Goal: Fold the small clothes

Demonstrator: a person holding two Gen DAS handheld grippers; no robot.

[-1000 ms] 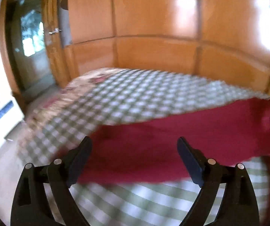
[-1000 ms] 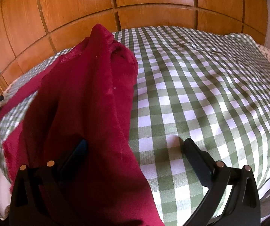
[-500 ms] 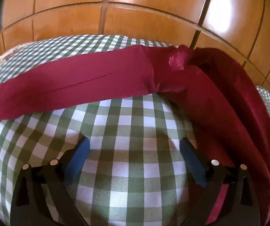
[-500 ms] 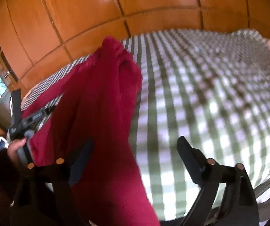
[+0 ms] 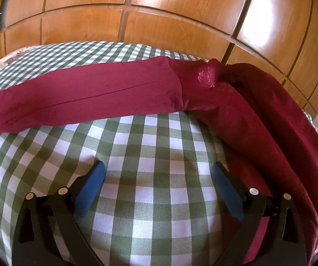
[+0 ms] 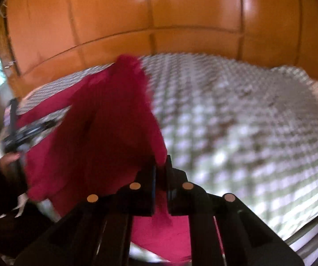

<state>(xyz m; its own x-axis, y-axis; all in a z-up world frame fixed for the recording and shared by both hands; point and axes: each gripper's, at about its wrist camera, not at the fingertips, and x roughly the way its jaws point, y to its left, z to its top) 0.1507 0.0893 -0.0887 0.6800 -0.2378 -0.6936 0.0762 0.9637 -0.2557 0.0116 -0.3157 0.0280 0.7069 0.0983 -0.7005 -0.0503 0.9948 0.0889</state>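
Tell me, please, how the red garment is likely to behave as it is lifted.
Probably floppy: the red garment hangs in loose folds from the right gripper. Likely light, since one pinched edge carries it. It may drag across the checked bedspread, where much of it lies.

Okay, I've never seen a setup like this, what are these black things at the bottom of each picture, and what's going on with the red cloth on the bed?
No robot here: a person holds a pair of hand-held tongs in each hand, and each pair carries a wide-angle camera looking forward along its fingers. That explains the curved, bulging look.

The left camera's picture shows the left tongs open, hovering over a green checked bedcover, holding nothing. A dark red garment lies stretched across the bed in front of wooden cupboard panels.

The right camera's picture is blurred, but the right tongs are shut on part of that red garment, lifting it off the bedcover.
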